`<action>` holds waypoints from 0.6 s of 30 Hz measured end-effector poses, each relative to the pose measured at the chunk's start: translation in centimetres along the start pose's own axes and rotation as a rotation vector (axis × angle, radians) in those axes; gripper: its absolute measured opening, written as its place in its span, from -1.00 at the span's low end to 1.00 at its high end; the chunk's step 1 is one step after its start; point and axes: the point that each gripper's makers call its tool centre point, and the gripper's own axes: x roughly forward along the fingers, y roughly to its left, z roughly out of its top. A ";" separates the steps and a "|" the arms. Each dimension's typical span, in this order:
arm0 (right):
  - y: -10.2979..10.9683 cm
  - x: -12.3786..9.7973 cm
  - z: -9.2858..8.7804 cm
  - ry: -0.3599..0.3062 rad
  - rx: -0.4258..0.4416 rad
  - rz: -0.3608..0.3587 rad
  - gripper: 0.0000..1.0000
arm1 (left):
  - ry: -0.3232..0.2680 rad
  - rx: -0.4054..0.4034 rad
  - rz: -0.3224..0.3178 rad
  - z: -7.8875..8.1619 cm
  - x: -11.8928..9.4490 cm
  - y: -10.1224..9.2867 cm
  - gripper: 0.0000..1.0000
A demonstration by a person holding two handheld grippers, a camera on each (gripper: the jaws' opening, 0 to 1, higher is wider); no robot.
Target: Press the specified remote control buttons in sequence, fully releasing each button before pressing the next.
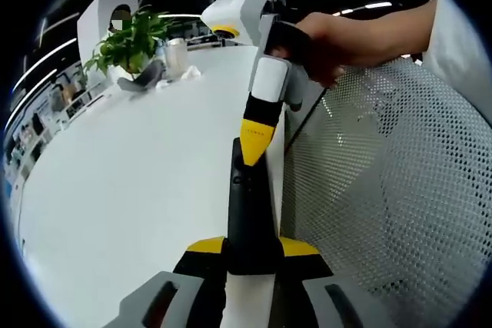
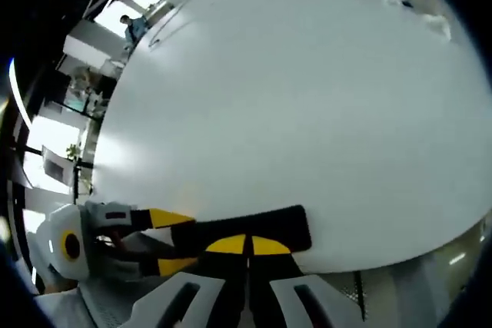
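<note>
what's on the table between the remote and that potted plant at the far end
Nothing: in the left gripper view, bare white table runs from the remote to the potted plant.

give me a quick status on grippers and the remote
Left gripper shut on remote. Right gripper tip pressing down on it, jaws together. White table bare nearby.

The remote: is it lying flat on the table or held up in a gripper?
Held. The left gripper is shut on the remote, which juts over the table edge; the right gripper's tip touches it.
</note>
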 end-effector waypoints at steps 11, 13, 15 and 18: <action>0.1 -0.1 0.1 0.005 -0.034 -0.023 -1.00 | -0.001 0.006 0.002 0.0 0.0 0.0 -0.52; -0.4 -0.4 0.6 -0.023 -0.050 -0.054 -1.00 | -0.002 0.007 0.000 0.0 0.0 0.0 -0.52; -0.7 -0.6 1.1 -0.054 -0.048 -0.066 -1.00 | -0.001 0.013 0.000 0.0 0.0 0.0 -0.52; -0.5 -0.5 0.8 -0.032 -0.009 -0.033 -1.00 | 0.001 0.019 -0.002 0.0 0.0 -0.1 -0.52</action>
